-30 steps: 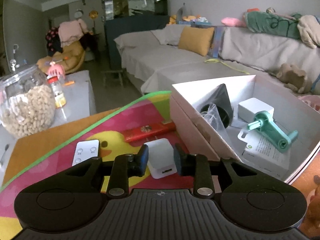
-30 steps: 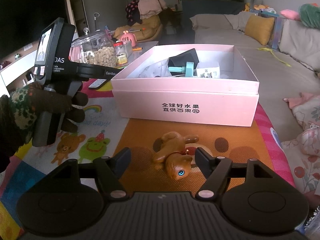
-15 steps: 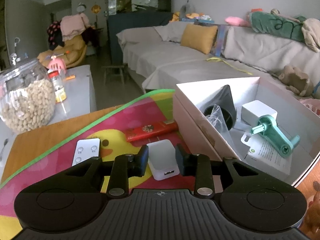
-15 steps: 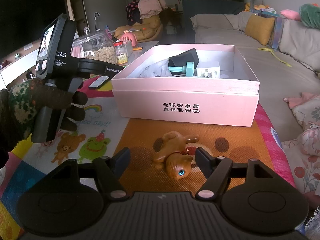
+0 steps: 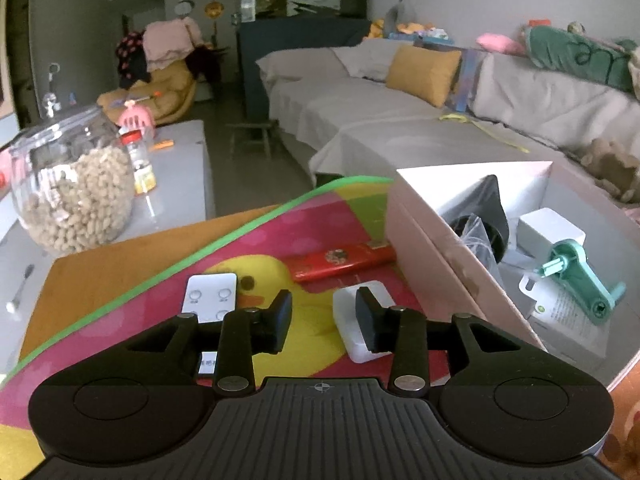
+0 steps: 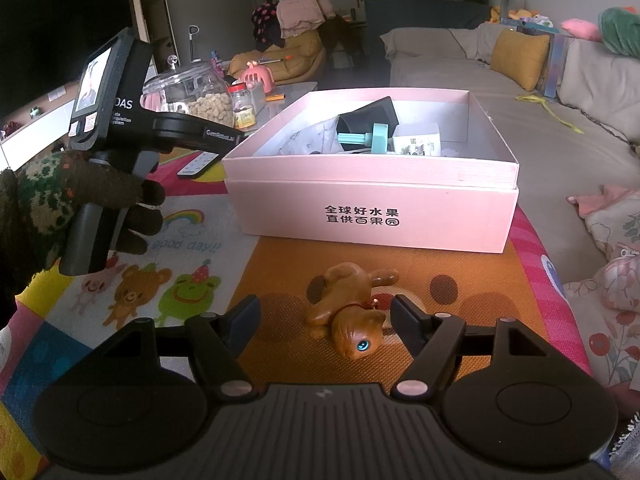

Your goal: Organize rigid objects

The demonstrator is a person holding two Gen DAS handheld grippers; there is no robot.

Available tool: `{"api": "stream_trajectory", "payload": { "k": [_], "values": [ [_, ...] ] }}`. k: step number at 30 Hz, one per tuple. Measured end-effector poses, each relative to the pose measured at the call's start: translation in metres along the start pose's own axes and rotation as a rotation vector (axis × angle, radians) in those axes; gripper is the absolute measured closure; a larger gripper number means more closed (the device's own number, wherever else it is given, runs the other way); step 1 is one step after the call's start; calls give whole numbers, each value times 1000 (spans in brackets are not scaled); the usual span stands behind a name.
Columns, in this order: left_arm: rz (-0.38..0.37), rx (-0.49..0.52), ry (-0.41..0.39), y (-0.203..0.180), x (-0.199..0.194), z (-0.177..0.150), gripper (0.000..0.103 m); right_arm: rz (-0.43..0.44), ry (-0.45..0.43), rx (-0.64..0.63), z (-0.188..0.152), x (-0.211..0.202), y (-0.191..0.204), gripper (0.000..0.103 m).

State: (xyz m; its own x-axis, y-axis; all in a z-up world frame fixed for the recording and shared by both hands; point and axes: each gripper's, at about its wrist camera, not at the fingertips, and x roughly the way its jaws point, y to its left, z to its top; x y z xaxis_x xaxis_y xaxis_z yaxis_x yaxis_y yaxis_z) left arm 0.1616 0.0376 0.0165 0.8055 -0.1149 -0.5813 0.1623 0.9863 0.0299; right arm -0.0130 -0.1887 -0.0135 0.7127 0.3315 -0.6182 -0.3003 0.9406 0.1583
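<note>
Nearest, the left gripper hangs over the play mat, its fingers opening and empty; the white charger block lies partly behind the right-hand one. The right gripper stands wide open around one brown toy cat, not touching it. Beyond lie one white remote and one red bar. So four things are left out; the pink box already holds about four, a teal crank among them
</note>
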Motion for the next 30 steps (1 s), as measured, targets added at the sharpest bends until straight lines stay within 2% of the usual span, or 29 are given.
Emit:
{"api": "stream_trajectory", "payload": {
  "k": [4,7,9,12,18,20,23,27,30],
  "values": [
    [-27,-11,-9,2,-1,-2,67,0,0,0,0,0,0,31],
    [-142,-80,13,7,0,-2,66,0,0,0,0,0,0,30],
    [-181,-117,13,9,1,-3,66,0,0,0,0,0,0,30],
    [-180,-153,-3,10,5,-2,66,0,0,0,0,0,0,30],
    [-171,-346,43,27,33,9,65,0,1,0,0,0,0,29],
    [-182,-379,59,31,36,11,64,0,0,0,0,0,0,29],
    [-242,-323,65,32,30,7,66,3,0,1,0,0,0,29],
    [-308,-153,69,32,11,1,68,6,1,0,0,1,0,29],
    [-340,-47,84,36,-3,-3,76,6,1,0,0,1,1,28]
  ]
}}
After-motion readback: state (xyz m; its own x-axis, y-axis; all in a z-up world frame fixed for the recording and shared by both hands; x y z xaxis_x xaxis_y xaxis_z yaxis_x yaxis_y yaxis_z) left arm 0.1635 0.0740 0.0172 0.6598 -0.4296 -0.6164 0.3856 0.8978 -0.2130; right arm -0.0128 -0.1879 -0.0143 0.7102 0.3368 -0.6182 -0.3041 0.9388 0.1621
